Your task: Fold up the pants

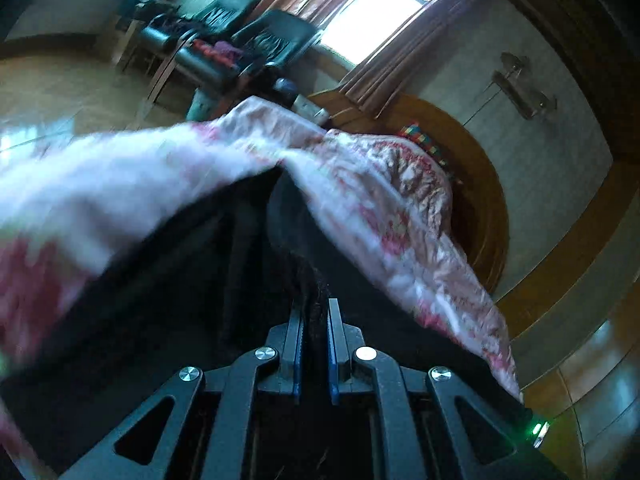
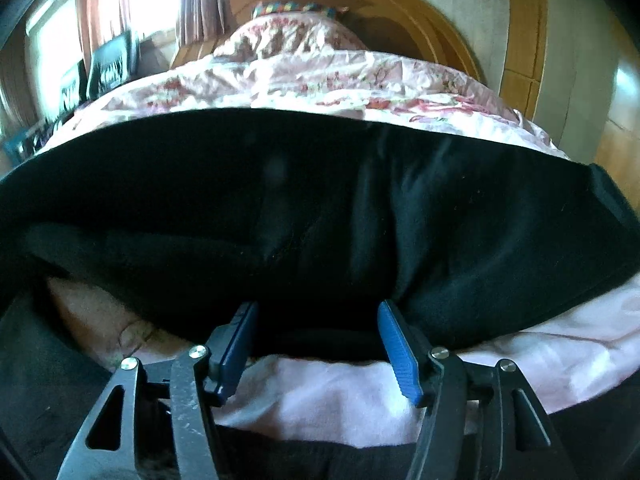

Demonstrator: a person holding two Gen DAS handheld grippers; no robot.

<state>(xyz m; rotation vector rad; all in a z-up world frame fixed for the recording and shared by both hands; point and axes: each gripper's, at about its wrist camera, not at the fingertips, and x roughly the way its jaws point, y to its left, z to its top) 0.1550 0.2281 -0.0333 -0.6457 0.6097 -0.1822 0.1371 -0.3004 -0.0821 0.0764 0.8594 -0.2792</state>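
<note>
A bed covered by a crumpled pale pink quilt with red flower print (image 2: 320, 80) fills the space ahead of both jaws, and a curved wooden headboard (image 2: 452, 20) rises beyond its far end. The black soft-fabric pants (image 2: 320, 208) lie across that quilt as a broad dark mass; in the right wrist view they spread from one side to the other just ahead of the fingertips, their near edge reaching down between the two blue pads, with pink quilt showing under and behind the jaws. In the left wrist view the same dark cloth (image 1: 168, 300) sits below and ahead of the jaws, with the flowered quilt draped to either side of it, blurred on the left side. Well beyond the left jaws stand black chairs (image 1: 276, 40) piled with clothes, beside a bright window with reddish-brown curtains (image 1: 384, 12). The right gripper (image 2: 318, 308) has its jaws standing apart, the pants' edge between them, the pads not pressing on it. The left gripper (image 1: 314, 308) has its jaws drawn nearly together, pinching a thin bunched fold of the black pants between the blue pads
</note>
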